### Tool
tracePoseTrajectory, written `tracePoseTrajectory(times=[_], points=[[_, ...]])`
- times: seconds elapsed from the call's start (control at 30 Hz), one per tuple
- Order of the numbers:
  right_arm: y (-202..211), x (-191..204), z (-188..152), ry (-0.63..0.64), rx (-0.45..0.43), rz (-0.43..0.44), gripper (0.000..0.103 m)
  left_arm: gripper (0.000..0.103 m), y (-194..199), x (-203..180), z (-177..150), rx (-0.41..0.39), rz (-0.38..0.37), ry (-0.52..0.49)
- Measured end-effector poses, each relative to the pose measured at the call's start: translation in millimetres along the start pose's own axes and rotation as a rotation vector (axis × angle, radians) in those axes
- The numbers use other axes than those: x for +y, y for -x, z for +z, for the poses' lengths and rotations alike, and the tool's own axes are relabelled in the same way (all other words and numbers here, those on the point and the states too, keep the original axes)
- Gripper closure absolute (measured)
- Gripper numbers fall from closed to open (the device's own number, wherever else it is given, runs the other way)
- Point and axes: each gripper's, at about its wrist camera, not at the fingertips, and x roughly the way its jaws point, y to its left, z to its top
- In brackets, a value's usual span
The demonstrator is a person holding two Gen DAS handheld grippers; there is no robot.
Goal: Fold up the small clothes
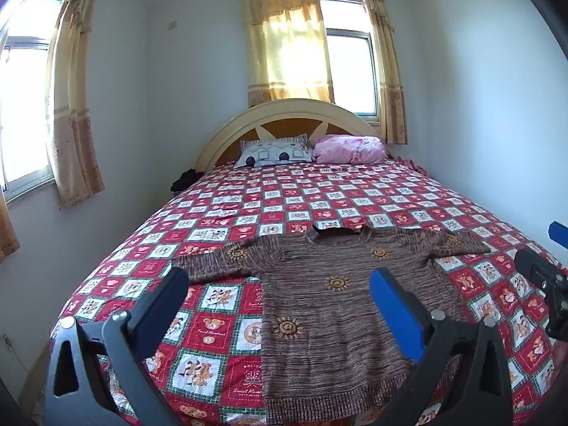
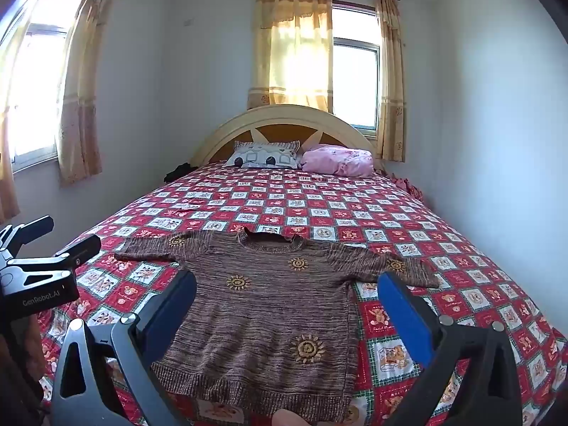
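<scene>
Here a brown knitted sweater (image 1: 319, 301) lies flat and face up on the near half of a bed (image 1: 372, 198) covered by a red, white and green patchwork bedspread with teddy-bear squares. Its hem is at the near edge of the bed, its neckline points toward the far headboard (image 1: 294, 113), and both sleeves are spread out to the left and right. Orange sun motifs dot its front and sleeves.

The left gripper (image 1: 280, 284) hovers above the near left part of the sweater, its jaws spread as wide as they go, with nothing between them and no contact with the cloth. The right gripper (image 2: 287, 291) hangs over the sweater's body, tilted down toward it; its jaws too stand fully apart and hold nothing. In the right wrist view the left gripper shows at the left edge, above the bedspread beside the left sleeve.

At the far end of the bed, a white patterned pillow (image 1: 273, 151) and a pink pillow (image 1: 349, 149) lean against the rounded cream headboard. A dark bundle (image 1: 186, 179) sits at the far left edge of the bed. Yellow curtains (image 1: 287, 42) hang at the windows behind the headboard and on the left wall
</scene>
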Motion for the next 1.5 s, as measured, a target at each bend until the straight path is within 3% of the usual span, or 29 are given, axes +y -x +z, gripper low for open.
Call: tracePoseTrajectory(times=[1.5], points=[[-7.9,4.7,-6.8,0.013,0.012,-0.015,0.001,0.000,-4.0,11.0,-7.2,0.006,0.001,0.010]])
